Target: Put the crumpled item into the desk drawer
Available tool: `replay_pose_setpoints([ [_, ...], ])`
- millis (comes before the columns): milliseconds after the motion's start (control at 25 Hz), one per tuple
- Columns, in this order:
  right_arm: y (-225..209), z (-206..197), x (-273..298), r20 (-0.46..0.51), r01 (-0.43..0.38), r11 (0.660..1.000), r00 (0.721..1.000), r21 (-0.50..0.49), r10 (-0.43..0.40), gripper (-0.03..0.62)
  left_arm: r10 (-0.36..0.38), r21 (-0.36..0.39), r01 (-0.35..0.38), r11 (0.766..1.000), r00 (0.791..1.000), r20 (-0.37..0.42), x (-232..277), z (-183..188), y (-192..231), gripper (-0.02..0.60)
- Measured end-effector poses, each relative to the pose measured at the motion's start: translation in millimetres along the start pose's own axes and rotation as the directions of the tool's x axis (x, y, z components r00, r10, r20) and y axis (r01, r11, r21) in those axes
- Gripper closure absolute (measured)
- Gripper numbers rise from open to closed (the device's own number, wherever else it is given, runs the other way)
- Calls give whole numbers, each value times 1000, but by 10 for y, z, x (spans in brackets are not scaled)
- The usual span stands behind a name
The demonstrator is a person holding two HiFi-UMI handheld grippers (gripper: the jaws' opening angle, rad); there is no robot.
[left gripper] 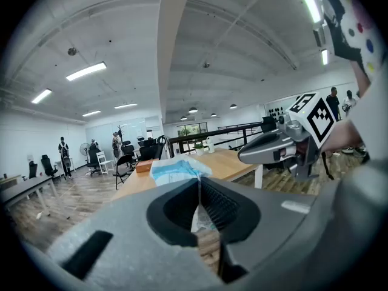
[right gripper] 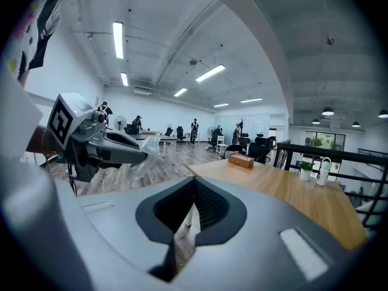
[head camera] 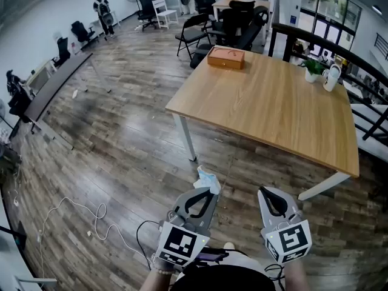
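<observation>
Currently, left grey gripper [head camera: 211, 193] pinching crumpled white-and-blue item [head camera: 206, 176], its lower part hidden between jaws, right grey gripper [head camera: 262, 191] pressed together, empty

The table [head camera: 273, 102] is smooth wood, the floor [head camera: 121, 132] glossy planks, the left tongs [head camera: 211, 193] matt plastic.

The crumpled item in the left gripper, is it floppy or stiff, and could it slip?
Probably floppy and light: the crumpled item looks like a thin creased sheet. Slipping seems unlikely, since the left gripper is shut on it.
</observation>
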State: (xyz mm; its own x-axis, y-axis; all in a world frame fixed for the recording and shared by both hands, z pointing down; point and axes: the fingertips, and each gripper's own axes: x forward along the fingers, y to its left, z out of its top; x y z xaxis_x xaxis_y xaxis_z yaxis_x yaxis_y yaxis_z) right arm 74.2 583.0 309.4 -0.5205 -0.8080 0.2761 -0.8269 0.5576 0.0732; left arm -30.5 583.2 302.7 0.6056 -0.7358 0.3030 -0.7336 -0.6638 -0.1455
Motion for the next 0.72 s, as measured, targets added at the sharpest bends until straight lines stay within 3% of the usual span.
replay_pose_setpoints([
  [240, -77, -7, -23, 14, 15, 1000, 1000, 28, -16, 595, 9, 1, -9, 1000, 1000, 0, 25, 10, -26, 561],
  [720, -205, -15, -85, 32, -38, 999, 999, 20, 37, 594, 72, -7, -72, 997, 997, 9, 60, 117, -101, 561],
])
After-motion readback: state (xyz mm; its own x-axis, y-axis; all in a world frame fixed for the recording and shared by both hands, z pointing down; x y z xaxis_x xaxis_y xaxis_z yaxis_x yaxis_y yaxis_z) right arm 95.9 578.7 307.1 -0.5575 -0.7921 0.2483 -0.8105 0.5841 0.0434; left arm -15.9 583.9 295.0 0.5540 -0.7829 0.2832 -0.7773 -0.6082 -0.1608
